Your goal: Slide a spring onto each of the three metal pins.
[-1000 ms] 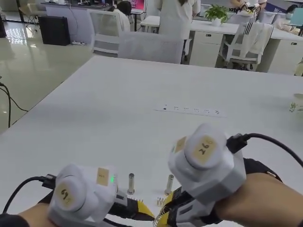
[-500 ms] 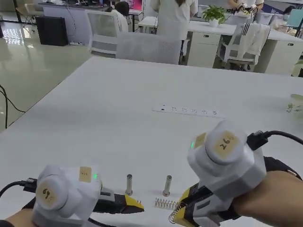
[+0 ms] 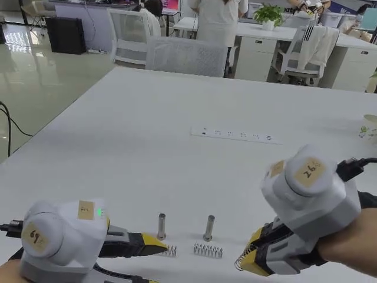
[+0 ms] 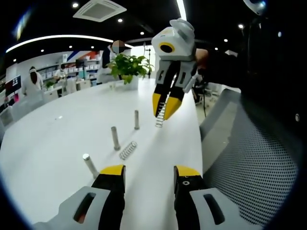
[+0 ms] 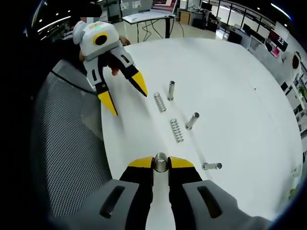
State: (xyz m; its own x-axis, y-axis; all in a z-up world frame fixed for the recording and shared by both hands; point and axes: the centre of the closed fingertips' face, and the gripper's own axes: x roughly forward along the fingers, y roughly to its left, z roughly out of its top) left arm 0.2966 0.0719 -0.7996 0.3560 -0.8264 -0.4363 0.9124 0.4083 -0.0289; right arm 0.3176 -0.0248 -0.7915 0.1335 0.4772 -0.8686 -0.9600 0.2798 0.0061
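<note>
Hovering at left, the left tongs (image 4: 149, 171) gape empty above the white counter (image 3: 177, 130). Three upright pins (image 5: 192, 120) stand bare, with two loose springs (image 5: 176, 130) beside them. The right tongs (image 5: 161, 168) pinch a third spring (image 5: 161, 161) (best lowered end-on, centred over a pin tip).

white table (image 3: 147, 135), silvery pins (image 3: 162, 226) and springs (image 3: 208, 250), grey mesh chair (image 5: 67, 143); left gripper (image 4: 149, 173) and right gripper (image 5: 161, 165) white, yellow-tipped
</note>
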